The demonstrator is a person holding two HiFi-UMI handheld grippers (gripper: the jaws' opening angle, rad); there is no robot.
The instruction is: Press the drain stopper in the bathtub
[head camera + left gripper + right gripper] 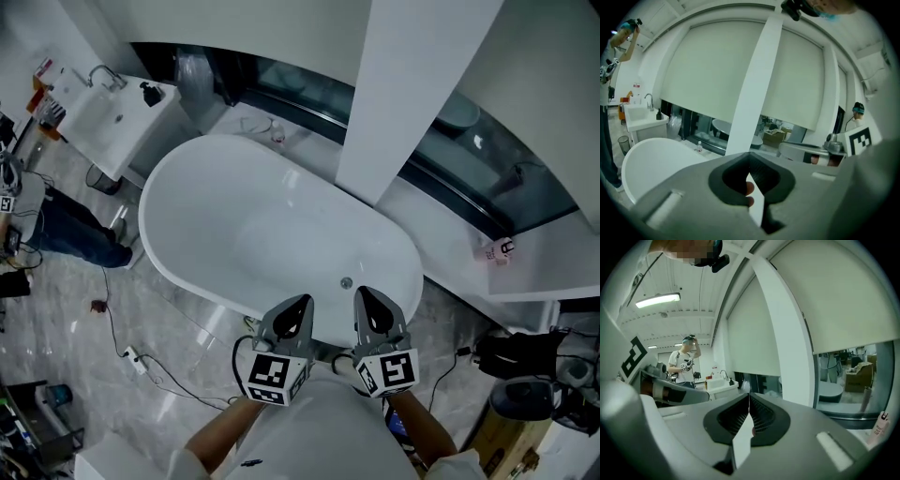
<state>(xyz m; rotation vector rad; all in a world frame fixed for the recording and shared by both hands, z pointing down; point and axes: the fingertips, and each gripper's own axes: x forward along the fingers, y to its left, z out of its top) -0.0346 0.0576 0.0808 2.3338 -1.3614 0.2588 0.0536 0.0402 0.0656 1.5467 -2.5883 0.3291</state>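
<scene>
head view: white oval bathtub (187, 202) on a marbled floor, long axis running from upper left to lower right. the drain stopper (346, 282) is a small round grey-silver disc on the tub floor, near the end closest to the person; too small to tell whether it is raised or pressed down. tub interior otherwise plain white.

left hand-held gripper (302, 302) and right hand-held gripper (364, 294) sit side by side over the near rim. the stopper shows just beyond and between their tips, not touching either.

left gripper view: left hand-held gripper (750, 157) jaws closed tip to tip, nothing between. the tub (651, 154) lies low at left.

right gripper view: right hand-held gripper (749, 397) jaws likewise together, nothing gripped.

surroundings: white pillar (412, 94) behind the tub, washbasin (98, 112) at upper left, small bottle (277, 134) on the ledge by the far rim.
</scene>
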